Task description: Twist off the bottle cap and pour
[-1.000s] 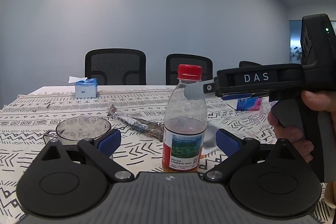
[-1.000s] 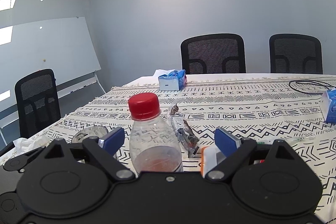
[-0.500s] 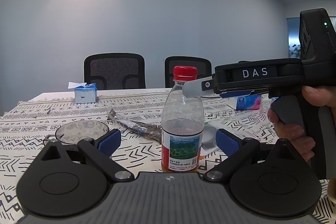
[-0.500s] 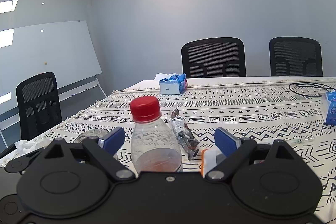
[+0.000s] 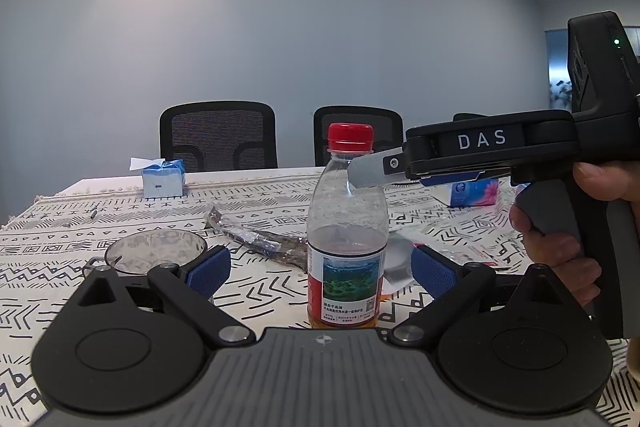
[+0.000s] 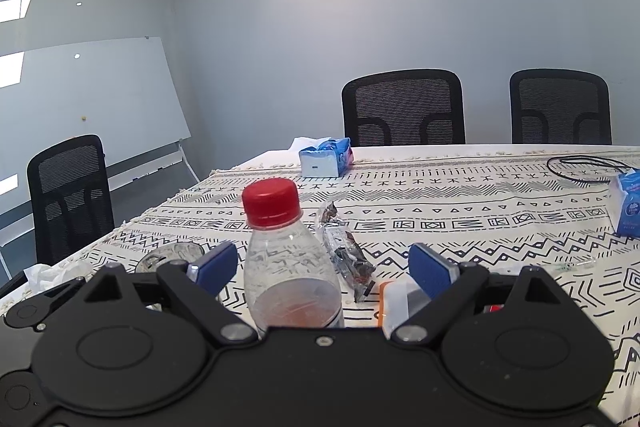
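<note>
On the patterned worktop (image 5: 460,227), at the left, a clear glass cup (image 5: 156,255) stands near the left gripper (image 5: 320,269), whose blue fingers (image 5: 209,269) are spread wide either side of the bottle (image 5: 346,227), touching nothing. The bottle is upright, nearly empty, so probably light and easily squashed; hold the labelled lower body, turn the red cap (image 5: 351,137). The label's print is too small to read. The right gripper (image 6: 324,265), marked "DAS", is likewise spread.

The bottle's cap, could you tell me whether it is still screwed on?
On: the red cap sits atop the upright bottle; neither gripper touches it.
</note>
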